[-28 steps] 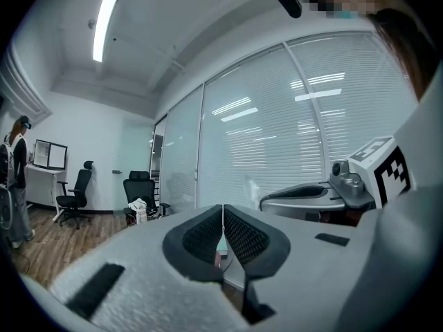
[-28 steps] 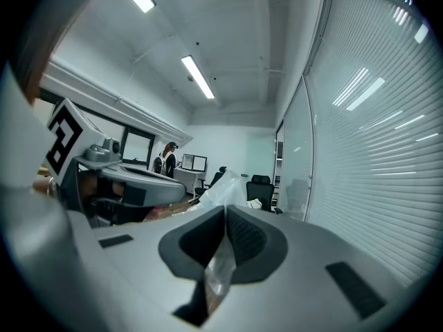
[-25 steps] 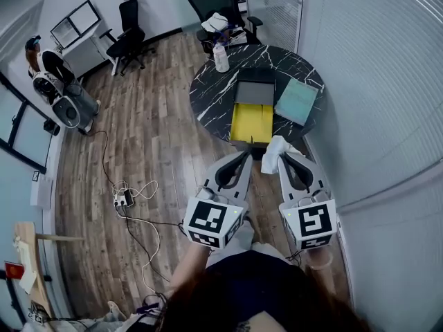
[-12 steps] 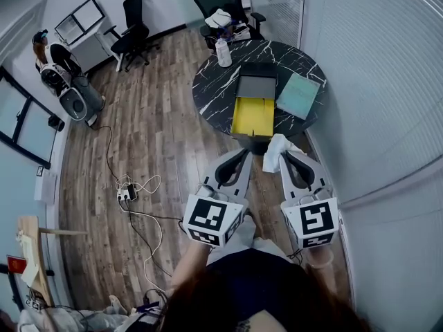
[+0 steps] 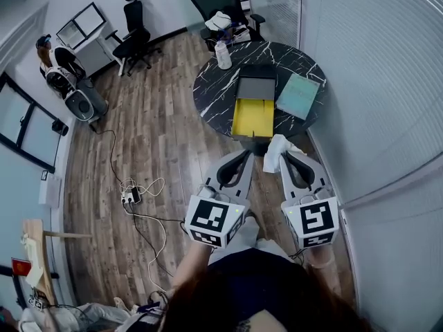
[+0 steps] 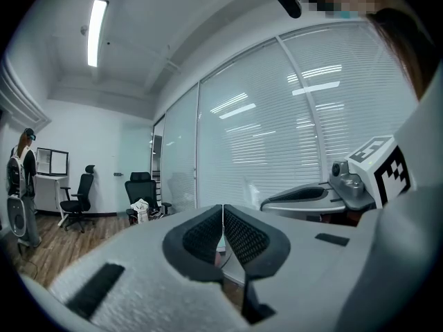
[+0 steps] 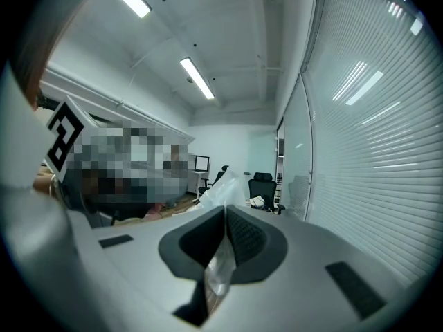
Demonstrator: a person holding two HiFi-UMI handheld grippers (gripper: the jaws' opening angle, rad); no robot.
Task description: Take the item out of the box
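An open box (image 5: 251, 117) with a yellow inside lies on the round black marble table (image 5: 211, 99); its grey lid part (image 5: 255, 88) lies flat behind it. My right gripper (image 5: 282, 156) hangs off the table's near edge, shut on a white crumpled plastic bag (image 5: 274, 149). In the right gripper view the clear bag (image 7: 220, 268) is pinched between the shut jaws of the right gripper (image 7: 225, 216) and sticks out above them. My left gripper (image 5: 247, 155) is beside it, shut with nothing in it; in its own view the left gripper (image 6: 222, 220) has its pads pressed together.
A teal pad (image 5: 297, 97) lies right of the box and a white bottle (image 5: 223, 55) stands at the table's far left. Office chairs (image 5: 220, 2) stand behind the table. Cables and a power strip (image 5: 129, 197) lie on the wood floor. A blinds-covered glass wall runs along the right.
Both grippers keep the same pose, the right one still holding the bag. The head view has drifted slightly, so the table sits a touch higher and further right.
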